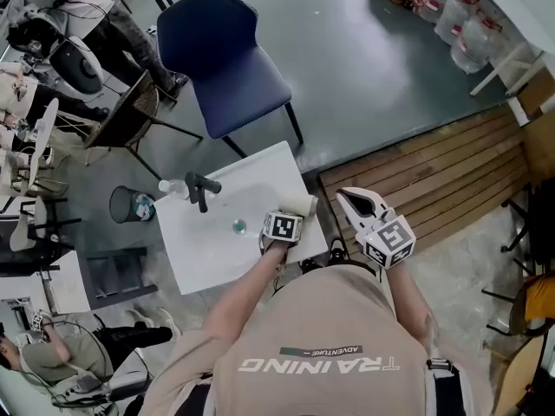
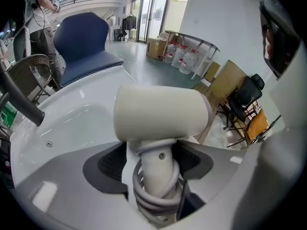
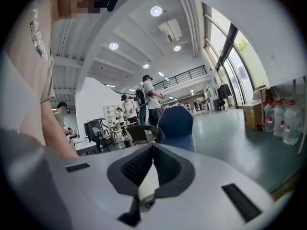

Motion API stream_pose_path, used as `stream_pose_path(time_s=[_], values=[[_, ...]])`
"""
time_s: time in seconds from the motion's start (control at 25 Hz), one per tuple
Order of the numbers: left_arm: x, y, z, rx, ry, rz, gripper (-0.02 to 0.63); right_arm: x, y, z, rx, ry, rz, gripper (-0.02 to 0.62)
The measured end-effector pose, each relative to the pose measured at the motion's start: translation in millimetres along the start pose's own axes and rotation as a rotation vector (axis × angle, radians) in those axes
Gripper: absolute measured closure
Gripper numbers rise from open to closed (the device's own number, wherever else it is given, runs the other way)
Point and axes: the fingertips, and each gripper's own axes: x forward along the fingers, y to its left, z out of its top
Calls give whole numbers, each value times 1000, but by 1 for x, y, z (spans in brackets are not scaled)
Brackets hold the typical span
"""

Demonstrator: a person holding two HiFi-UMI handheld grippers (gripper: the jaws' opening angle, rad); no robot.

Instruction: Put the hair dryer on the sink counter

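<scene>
Hair dryer (image 2: 160, 114) rests at right edge of white tabletop (image 1: 260, 167). Left tongs (image 2: 153, 153) stand wide around its cord-wrapped handle, pads not pressing it. Right tongs (image 3: 152, 148) closed together, empty, held off beyond the tabletop's right edge.

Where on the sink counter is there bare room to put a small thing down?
Bare: the sink counter strip between drain and near edge; the far edge between faucet and hair dryer. Crowded: the right corner, left tool around the hair dryer; bottle beside faucet.
</scene>
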Motion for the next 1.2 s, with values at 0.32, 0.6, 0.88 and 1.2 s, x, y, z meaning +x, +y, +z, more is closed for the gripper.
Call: stream_pose_path(time_s=[0.32,0.6,0.88,1.2], values=[[-20,-5,-2,-85,-59,-115,308,4,12,-1,-10,19,23,588],[-67,7,8,-232,-204,-178,308,10,18,0,-31,29,56,588],[-149,37,33,-340,-464,-143,308,36,34,18,-98,30,153,588],[-249,72,59,-234,-813,-33,311,71,86,54,-341,25,289,588]])
